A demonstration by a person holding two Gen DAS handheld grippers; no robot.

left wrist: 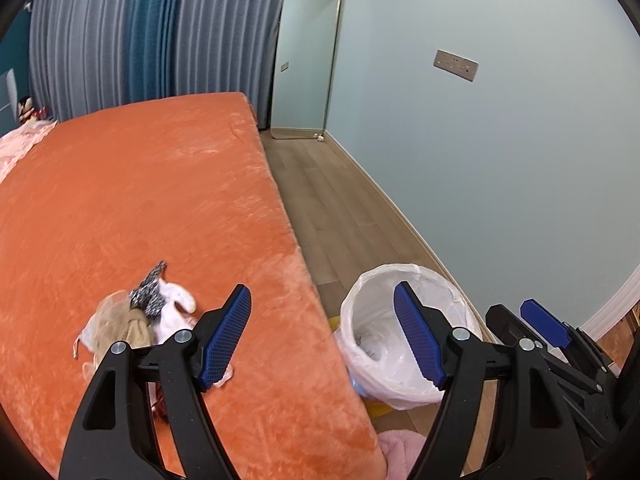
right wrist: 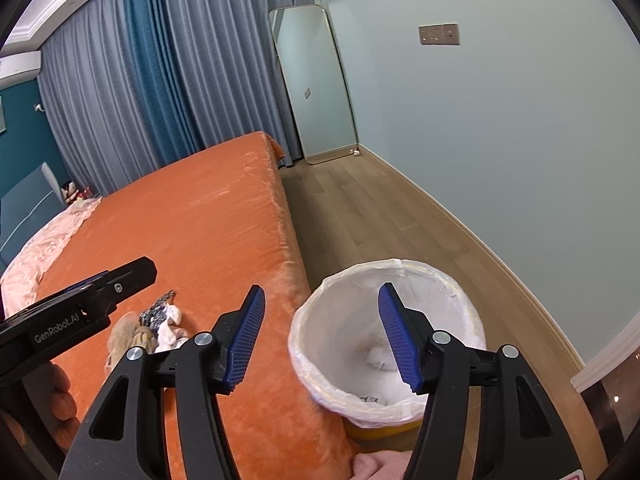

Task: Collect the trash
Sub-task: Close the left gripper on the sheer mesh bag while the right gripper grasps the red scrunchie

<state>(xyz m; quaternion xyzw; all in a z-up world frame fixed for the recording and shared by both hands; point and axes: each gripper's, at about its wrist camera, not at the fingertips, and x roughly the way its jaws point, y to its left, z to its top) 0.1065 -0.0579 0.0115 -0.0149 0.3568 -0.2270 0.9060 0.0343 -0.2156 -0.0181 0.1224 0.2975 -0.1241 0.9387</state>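
A bin lined with a white bag [left wrist: 404, 268] stands on the floor against the side of the orange bed [left wrist: 140, 200]. Crumpled white trash [right wrist: 376, 356] lies inside it. A small pile [left wrist: 140, 316] of beige, speckled black-and-white and pale pink scraps rests on the bed near its edge. My left gripper [left wrist: 322, 292] hangs open over the bed's edge, between pile and bin, with nothing in its jaws. My right gripper [right wrist: 322, 292] is open and holds nothing; its right pad is over the bin's [right wrist: 400, 264] mouth. The left gripper [right wrist: 100, 292] shows beside it, above the pile [right wrist: 156, 324].
A strip of wooden floor [left wrist: 340, 208] runs between bed and pale wall to a tall mirror [left wrist: 306, 60] that leans in the corner. Blue-grey curtains hang behind the bed. A pink fluffy cloth [left wrist: 400, 452] lies by the bin. A pale pink blanket [right wrist: 48, 248] covers the bed's far left.
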